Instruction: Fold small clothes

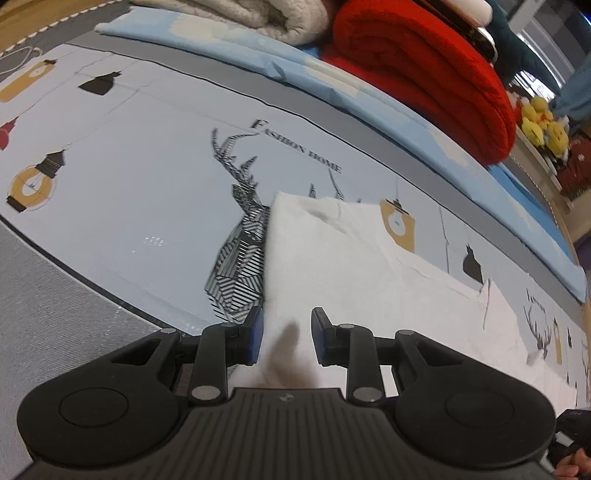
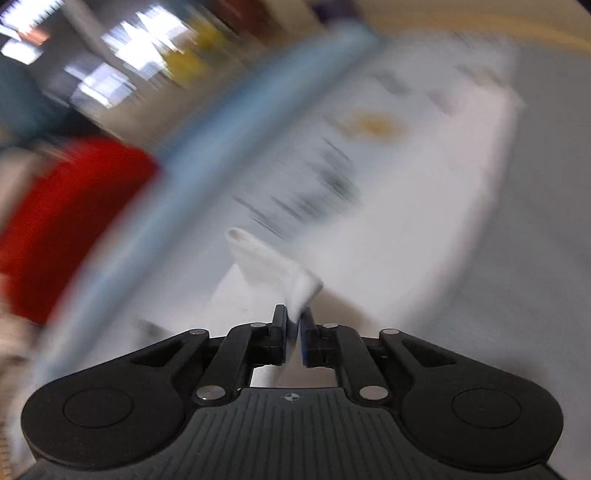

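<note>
A white garment [image 1: 354, 254] lies across a pale printed sheet [image 1: 147, 192] with a deer and lamp pattern. One edge of the garment rises, bunched, between the blue pads of my left gripper [image 1: 286, 332], which stands partly closed and seems to hold that fold. In the right wrist view everything behind is blurred by motion. My right gripper [image 2: 293, 325] is shut on a narrow, cuff-like end of the white garment [image 2: 273, 266], which sticks up and away from the fingertips. More white fabric [image 2: 236, 299] lies below it.
A folded red blanket [image 1: 424, 74] and a beige blanket [image 1: 258, 18] sit on a light blue sheet [image 1: 332, 85] at the back. Yellow plush toys [image 1: 543, 122] stand at the far right. A person's hand [image 1: 576, 465] shows at the bottom right corner.
</note>
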`<action>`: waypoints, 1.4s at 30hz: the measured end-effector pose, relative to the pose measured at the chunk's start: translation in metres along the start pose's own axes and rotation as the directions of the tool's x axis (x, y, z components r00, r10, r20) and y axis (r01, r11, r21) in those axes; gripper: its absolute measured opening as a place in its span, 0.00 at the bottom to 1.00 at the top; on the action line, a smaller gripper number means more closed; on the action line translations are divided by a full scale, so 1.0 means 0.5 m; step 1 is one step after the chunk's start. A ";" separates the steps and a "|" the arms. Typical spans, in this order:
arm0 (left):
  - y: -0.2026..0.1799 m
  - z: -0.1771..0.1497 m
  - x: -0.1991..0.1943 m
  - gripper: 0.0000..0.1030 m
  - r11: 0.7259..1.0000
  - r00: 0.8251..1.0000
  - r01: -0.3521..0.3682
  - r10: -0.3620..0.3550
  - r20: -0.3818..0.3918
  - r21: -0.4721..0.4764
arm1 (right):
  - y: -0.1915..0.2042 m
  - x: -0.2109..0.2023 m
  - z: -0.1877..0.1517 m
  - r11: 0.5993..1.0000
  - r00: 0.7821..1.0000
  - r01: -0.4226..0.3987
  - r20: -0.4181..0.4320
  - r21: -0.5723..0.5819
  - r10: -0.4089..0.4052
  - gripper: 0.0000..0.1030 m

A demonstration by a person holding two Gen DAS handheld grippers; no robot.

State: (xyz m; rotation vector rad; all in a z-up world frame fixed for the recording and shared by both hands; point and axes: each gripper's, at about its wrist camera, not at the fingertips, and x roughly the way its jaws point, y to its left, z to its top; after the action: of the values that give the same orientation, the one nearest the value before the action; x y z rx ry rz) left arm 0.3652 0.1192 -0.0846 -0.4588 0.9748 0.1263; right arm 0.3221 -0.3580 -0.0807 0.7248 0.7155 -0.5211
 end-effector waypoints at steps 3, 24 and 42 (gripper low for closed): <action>-0.017 -0.007 0.003 0.30 0.999 1.000 0.023 -0.023 -0.012 0.044 | -0.031 0.014 -0.003 0.992 0.993 0.115 -0.025 0.048 -0.114 0.19; -0.060 -0.058 0.050 0.32 0.990 0.994 0.028 -0.013 -0.109 0.135 | -0.077 0.065 0.111 0.999 0.997 0.011 -0.082 -0.035 -0.014 0.30; -0.110 -0.075 0.031 0.34 0.983 0.993 0.072 -0.055 -0.102 0.167 | -0.369 0.154 0.279 0.969 0.992 0.040 0.108 0.244 -0.068 0.32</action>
State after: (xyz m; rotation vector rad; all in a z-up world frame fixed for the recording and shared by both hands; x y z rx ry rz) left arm 0.3620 0.0518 -0.0978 -0.3400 1.0557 -0.0375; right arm 0.3088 -0.5947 -0.1385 0.8958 0.5698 -0.7024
